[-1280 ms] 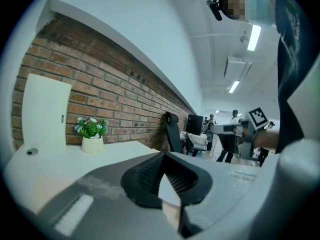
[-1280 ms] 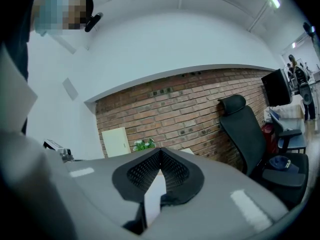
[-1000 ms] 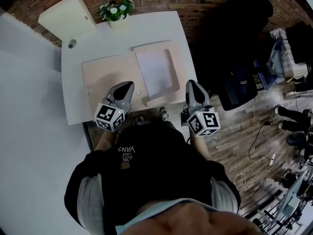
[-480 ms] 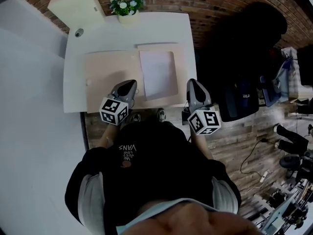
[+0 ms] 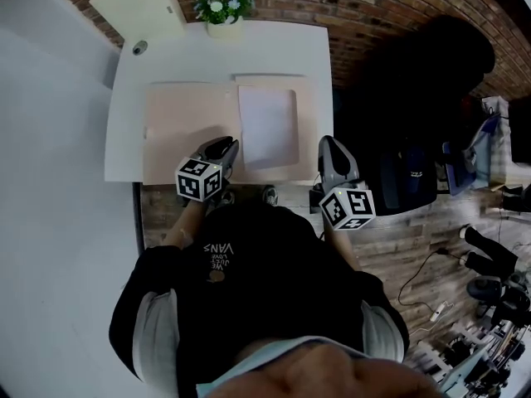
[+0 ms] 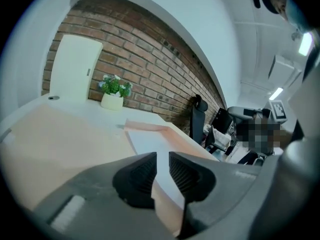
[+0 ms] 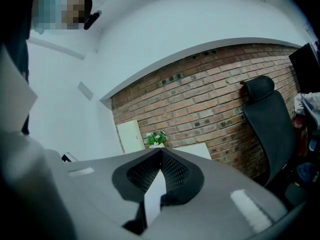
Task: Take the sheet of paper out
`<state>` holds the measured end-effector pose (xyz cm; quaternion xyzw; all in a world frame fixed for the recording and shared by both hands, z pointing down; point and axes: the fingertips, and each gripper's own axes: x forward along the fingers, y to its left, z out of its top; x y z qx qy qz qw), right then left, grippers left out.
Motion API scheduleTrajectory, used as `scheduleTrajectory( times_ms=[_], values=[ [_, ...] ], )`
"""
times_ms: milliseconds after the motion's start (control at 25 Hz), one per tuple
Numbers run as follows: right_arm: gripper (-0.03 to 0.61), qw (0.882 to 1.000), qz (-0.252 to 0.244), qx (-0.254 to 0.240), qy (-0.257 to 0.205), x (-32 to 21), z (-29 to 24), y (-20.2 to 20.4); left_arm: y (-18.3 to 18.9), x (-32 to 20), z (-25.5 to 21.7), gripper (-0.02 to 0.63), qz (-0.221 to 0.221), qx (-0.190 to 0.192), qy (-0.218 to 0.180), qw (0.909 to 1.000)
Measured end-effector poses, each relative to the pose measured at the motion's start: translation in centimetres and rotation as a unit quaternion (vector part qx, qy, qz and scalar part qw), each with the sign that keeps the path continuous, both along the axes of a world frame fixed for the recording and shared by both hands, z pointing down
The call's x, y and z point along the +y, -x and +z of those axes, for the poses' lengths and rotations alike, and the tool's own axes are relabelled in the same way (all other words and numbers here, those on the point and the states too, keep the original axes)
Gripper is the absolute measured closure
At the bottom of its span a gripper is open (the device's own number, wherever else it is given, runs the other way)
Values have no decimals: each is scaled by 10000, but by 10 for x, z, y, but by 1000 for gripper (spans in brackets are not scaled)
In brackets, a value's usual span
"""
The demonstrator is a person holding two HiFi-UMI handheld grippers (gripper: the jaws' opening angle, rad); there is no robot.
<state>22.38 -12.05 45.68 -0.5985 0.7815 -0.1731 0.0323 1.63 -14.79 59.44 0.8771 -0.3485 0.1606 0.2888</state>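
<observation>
An open beige folder [image 5: 187, 127] lies flat on the white table [image 5: 274, 48]. A white sheet of paper [image 5: 268, 127] rests on its right half. My left gripper [image 5: 226, 145] hovers low over the folder's front edge, close to the sheet's near left corner. In the left gripper view its jaws [image 6: 162, 169] have just been opening. They stand a narrow gap apart, with folder [image 6: 60, 134] and paper [image 6: 150, 139] showing through it and nothing pressed. My right gripper [image 5: 326, 143] is shut and empty off the table's front right corner, fingertips together [image 7: 160, 156].
A potted plant [image 5: 222, 8] stands at the table's far edge by the brick wall. A cream panel [image 5: 139, 2] leans at the far left. A small round object [image 5: 139, 47] sits on the left corner. A black office chair [image 5: 431, 65] stands right of the table.
My left gripper has sunk toward the folder's front edge and rolled, and its jaws have parted a little. The right gripper has shifted slightly and stays shut.
</observation>
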Motion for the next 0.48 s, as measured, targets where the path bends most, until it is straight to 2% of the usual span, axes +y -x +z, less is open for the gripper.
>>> scheduleTrajectory(
  times_ms=[280, 360, 480],
  values=[
    [577, 10000, -22, -45, 14, -2, 3, -9, -10, 4, 32, 458, -108, -71, 807, 9967],
    [577, 10000, -8, -48, 21, -3, 4, -12, -15, 7, 42, 403, -86, -24, 1171, 9931],
    [577, 10000, 14, -57, 27, -4, 5, -17, -20, 11, 52, 359, -12, -12, 1621, 9868]
  ],
)
